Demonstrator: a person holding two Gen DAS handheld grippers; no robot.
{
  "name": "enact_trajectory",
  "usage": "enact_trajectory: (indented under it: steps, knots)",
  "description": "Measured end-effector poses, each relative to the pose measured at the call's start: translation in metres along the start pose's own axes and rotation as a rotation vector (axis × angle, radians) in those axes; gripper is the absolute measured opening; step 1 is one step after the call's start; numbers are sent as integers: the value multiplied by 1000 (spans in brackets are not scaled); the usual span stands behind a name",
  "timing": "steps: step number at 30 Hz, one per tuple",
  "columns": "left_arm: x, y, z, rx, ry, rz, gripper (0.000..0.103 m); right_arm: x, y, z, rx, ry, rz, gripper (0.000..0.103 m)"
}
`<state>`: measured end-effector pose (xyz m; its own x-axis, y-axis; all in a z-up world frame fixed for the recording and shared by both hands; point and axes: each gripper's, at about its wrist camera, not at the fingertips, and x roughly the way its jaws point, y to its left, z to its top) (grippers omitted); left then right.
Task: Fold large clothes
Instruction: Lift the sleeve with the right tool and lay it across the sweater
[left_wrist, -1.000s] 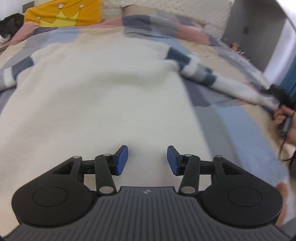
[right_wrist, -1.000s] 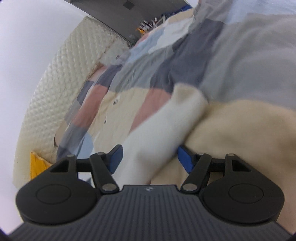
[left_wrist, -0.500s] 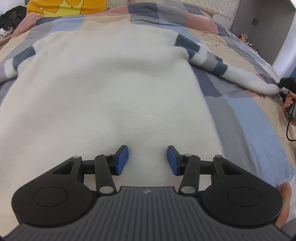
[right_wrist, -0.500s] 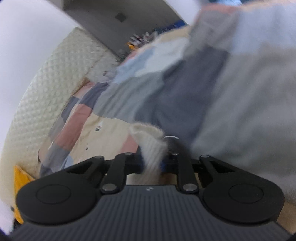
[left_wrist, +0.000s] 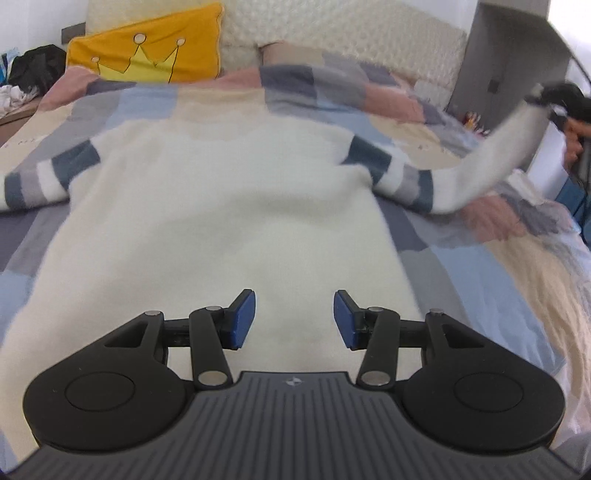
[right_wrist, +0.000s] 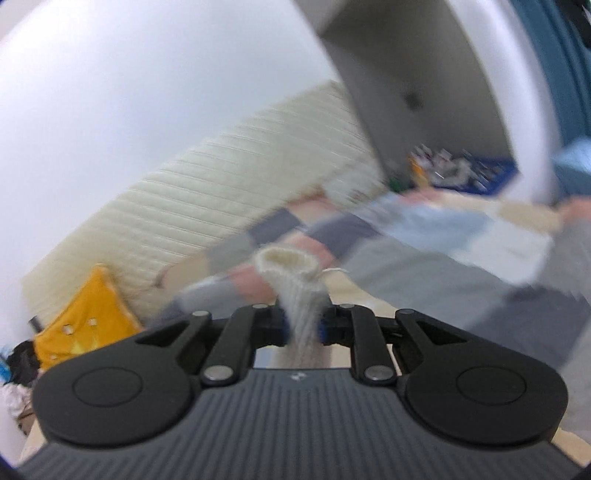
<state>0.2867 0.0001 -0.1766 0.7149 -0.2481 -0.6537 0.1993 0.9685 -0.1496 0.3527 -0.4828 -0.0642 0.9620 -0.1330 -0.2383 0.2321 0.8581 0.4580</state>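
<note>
Sleeve cuff (right_wrist: 301, 284) clamped in right hand-held gripper (right_wrist: 303, 326); left hand-held gripper (left_wrist: 294, 319) apart; background blurred.

A yellow crown pillow (left_wrist: 147, 48) leans against the quilted headboard (left_wrist: 332, 33).

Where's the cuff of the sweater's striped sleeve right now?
The cuff is pinched in the right claw, pads shut on it; the left wrist view shows the sleeve lifted off the bed at upper right.

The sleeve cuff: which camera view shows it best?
The right wrist view: the cuff sits close and centred, pinched in the right tool. The left wrist view shows it only far off and blurred at the edge.
</note>
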Motion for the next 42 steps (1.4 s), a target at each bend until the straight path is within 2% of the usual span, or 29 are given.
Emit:
enact_trajectory:
  steps: [2, 3, 6, 10, 17, 21, 24, 30, 35, 38, 42]
  knots:
    - [-4, 10, -4, -48, 9, -37, 53, -10, 37, 7, -36, -13, 44, 18]
    - [-7, 14, -6, -56, 5, -32, 53, -14, 53, 9, -49, -16, 66, 18]
    - [-20, 20, -8, -18, -41, 23, 53, -25, 106, 12, -96, -23, 128, 18]
    - [-47, 36, 1, -36, -125, -10, 53, -40, 170, 7, -165, -20, 207, 18]
    - [-85, 82, 11, -134, -212, 32, 53, -68, 281, -13, -324, -4, 345, 18]
    - [-108, 116, 17, -196, -261, 71, 53, -84, 336, -36, -407, 16, 431, 18]
    - [-128, 146, 15, -258, -303, 111, 53, -92, 371, -66, -483, 47, 500, 18]
    - [-148, 201, 6, -372, -330, 174, 53, -107, 419, -155, -611, 156, 632, 18]
    - [-145, 230, -1, -449, -317, 172, 53, -112, 433, -237, -636, 283, 693, 18]
    - [-135, 238, -3, -488, -300, 169, 53, -110, 436, -277, -640, 344, 705, 18]
    - [-121, 240, -2, -489, -288, 162, 53, -111, 429, -318, -639, 395, 706, 18]
